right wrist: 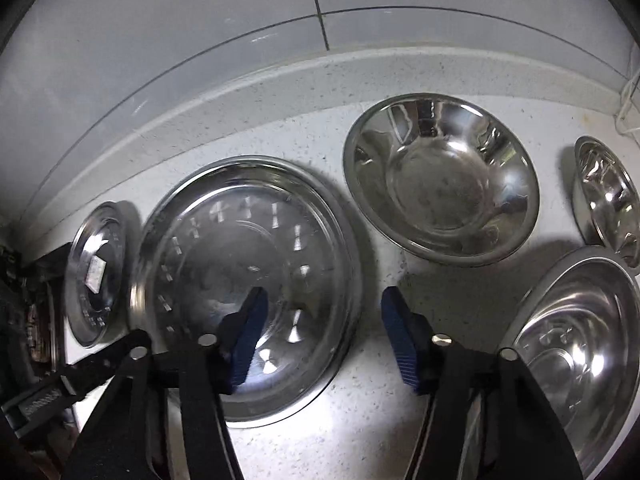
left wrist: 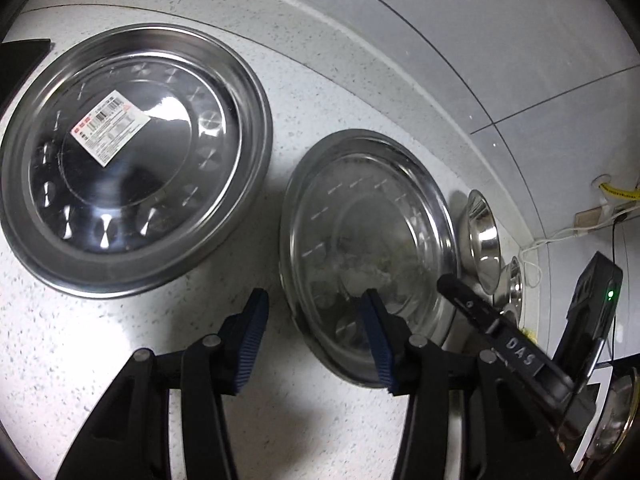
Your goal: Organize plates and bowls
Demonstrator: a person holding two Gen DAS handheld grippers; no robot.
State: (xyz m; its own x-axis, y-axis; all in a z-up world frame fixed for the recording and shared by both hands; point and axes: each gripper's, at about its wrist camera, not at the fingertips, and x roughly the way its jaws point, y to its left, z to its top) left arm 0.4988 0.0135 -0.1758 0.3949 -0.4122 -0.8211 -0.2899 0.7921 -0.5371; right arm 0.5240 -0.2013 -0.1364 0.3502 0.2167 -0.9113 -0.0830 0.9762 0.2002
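Speckled white bench: both hand-held grippers, left and right, gape empty over the middle plate; likely stiff, slick steel, best pinched at its rim

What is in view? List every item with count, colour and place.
Plates: 3, steel; stickered plate left, plain plate middle, third plate front right.
Bowls: 2, steel; large bowl behind and right of the plain plate, small bowl far right.
Countertop: 1, white speckled, under all.
Wall: grey tiles, behind.
Cable: white, back corner.
Left gripper: black, blue pads, open, at plain plate's left edge.
Right gripper: same, open, at its right edge.
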